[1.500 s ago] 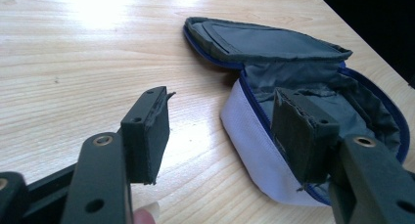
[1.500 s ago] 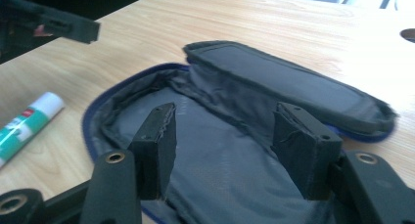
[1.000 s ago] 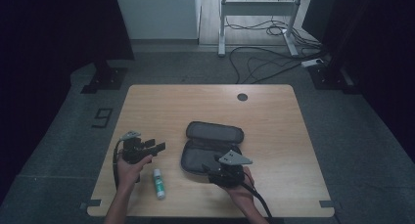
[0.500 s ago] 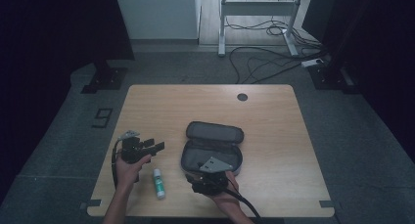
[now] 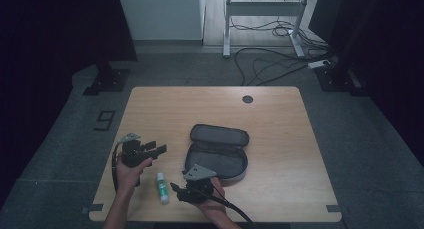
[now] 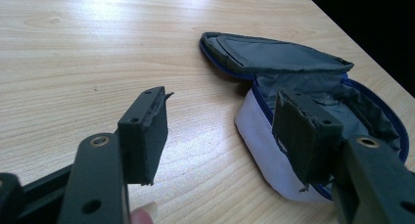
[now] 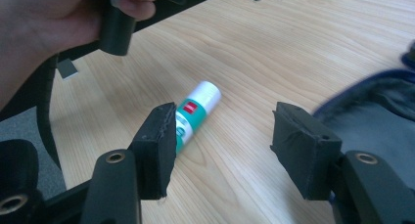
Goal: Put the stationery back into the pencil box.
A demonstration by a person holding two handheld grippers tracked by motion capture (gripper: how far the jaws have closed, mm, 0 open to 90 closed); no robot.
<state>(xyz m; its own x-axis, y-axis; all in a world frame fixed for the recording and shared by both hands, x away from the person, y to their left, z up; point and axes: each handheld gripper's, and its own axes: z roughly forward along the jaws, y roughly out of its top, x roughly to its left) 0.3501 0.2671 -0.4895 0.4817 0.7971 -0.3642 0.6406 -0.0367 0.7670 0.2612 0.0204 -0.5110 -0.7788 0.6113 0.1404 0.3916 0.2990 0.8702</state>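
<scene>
A white and green glue stick (image 5: 161, 187) lies on the wooden table (image 5: 200, 104) near its front edge. My right gripper (image 5: 175, 188) points left at it from just beside it. In the right gripper view the glue stick (image 7: 198, 109) lies just ahead, partly behind the left jaw. The right gripper (image 7: 222, 136) is open; its jaws have just been closing a little with nothing between them. An open grey pouch (image 5: 217, 151) with a blue zip lies mid-table. My left gripper (image 5: 156, 147) is open and aimed at the pouch (image 6: 293, 62), with its own jaws (image 6: 222, 131) apart and holding nothing.
A round cable hole (image 5: 247, 99) sits near the table's far edge. Cables trail from both grippers over the front edge. In the right gripper view the other hand (image 7: 44, 28) grips the left gripper at the upper left.
My right gripper has moved left and toward the front edge, from over the pouch to beside the glue stick. The left gripper has stayed put.
</scene>
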